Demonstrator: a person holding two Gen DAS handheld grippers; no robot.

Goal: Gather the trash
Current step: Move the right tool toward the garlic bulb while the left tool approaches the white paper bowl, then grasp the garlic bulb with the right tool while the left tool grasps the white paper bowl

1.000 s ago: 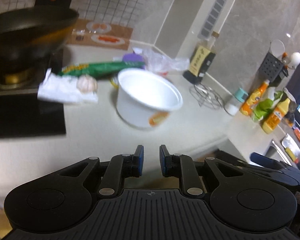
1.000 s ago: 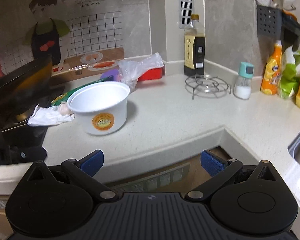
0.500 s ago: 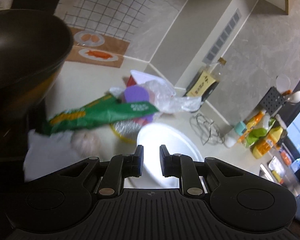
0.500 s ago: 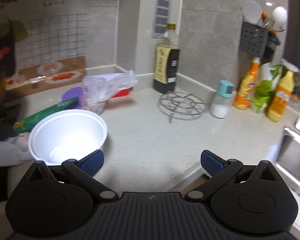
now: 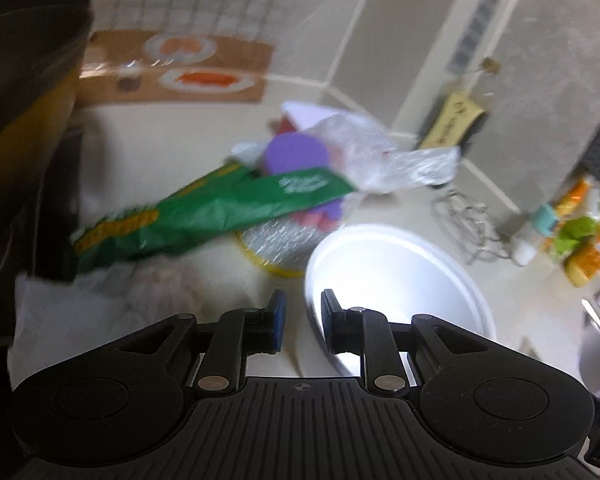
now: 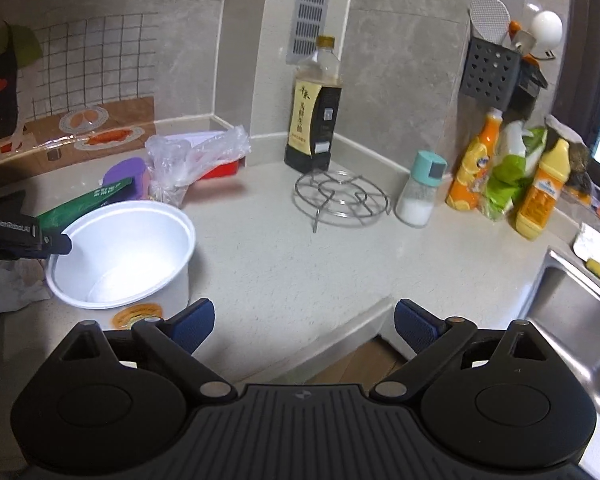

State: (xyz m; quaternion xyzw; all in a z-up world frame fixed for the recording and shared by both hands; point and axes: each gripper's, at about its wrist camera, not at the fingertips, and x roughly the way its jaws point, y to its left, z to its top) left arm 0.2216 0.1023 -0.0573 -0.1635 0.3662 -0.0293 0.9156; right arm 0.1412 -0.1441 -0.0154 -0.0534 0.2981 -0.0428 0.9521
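A white foam bowl (image 5: 396,276) (image 6: 124,248) stands empty on the counter. Behind it lie a green wrapper (image 5: 204,216) (image 6: 88,202), a purple lid (image 5: 296,152), a foil-lined cup (image 5: 272,244) and a clear plastic bag (image 5: 380,160) (image 6: 196,156). A crumpled white tissue (image 5: 68,312) lies left of the bowl. My left gripper (image 5: 303,316) (image 6: 56,242) hovers at the bowl's left rim. Its jaws are opening from a narrow gap, with the rim seen between them but not pinched. My right gripper (image 6: 304,320) hangs over the counter's front edge, wide and closing slightly, with nothing between its fingers.
A black wok (image 5: 20,60) looms at the left. A dark sauce bottle (image 6: 314,120), a wire trivet (image 6: 340,196), a salt shaker (image 6: 418,192) and orange and yellow bottles (image 6: 472,168) stand at the back right. A steel sink (image 6: 572,320) is at the far right.
My left gripper has come forward over the counter to the bowl's left rim, nearer the trash pile. The right view has swung rightward and its jaws narrowed a little.
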